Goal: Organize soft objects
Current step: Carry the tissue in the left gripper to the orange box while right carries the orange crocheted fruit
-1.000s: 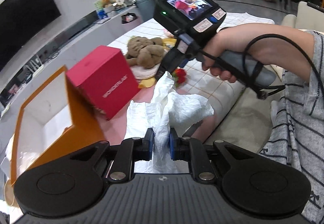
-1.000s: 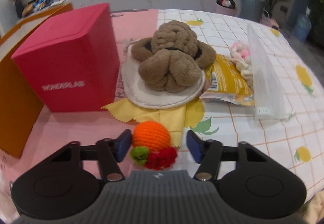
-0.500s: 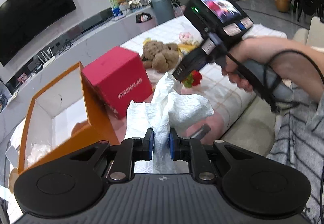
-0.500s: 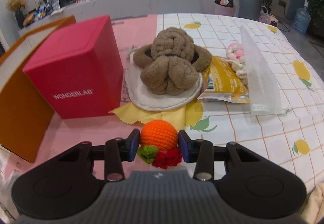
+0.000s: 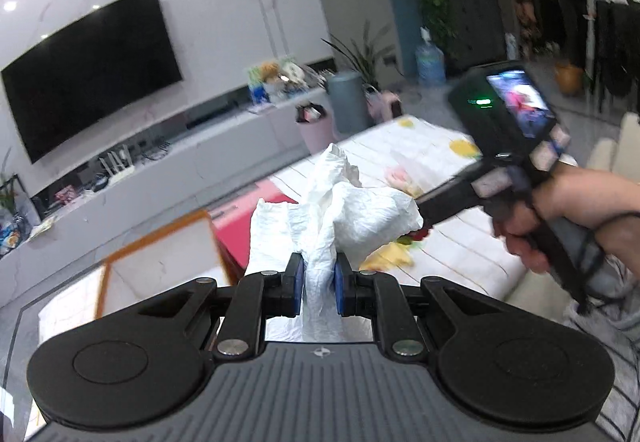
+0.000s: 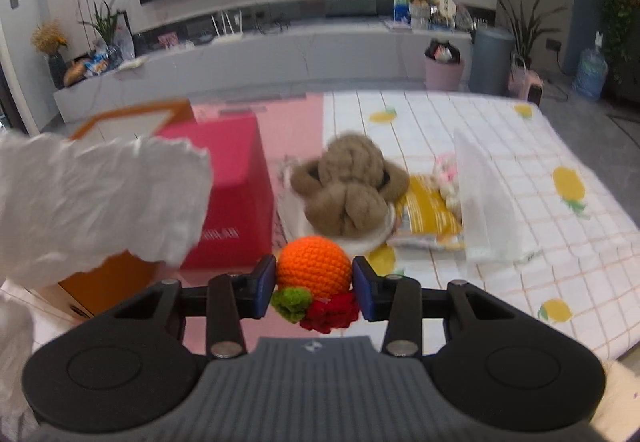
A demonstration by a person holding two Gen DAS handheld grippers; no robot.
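My left gripper is shut on a crumpled white cloth and holds it up above the table; the cloth also shows at the left of the right wrist view. My right gripper is shut on an orange crochet ball with green and red tufts, lifted off the table. A brown plush toy lies on a white pad ahead. An open orange box stands at the left, beside a red box.
A yellow snack bag, a pink-and-white crochet piece and a clear plastic bag lie right of the plush. A checked tablecloth covers the table's right half. The other hand and gripper body are at the right.
Both grippers have risen. The right gripper closed on the orange crochet ball and lifted it. The left gripper still holds the white cloth, which now comes into the right wrist view.
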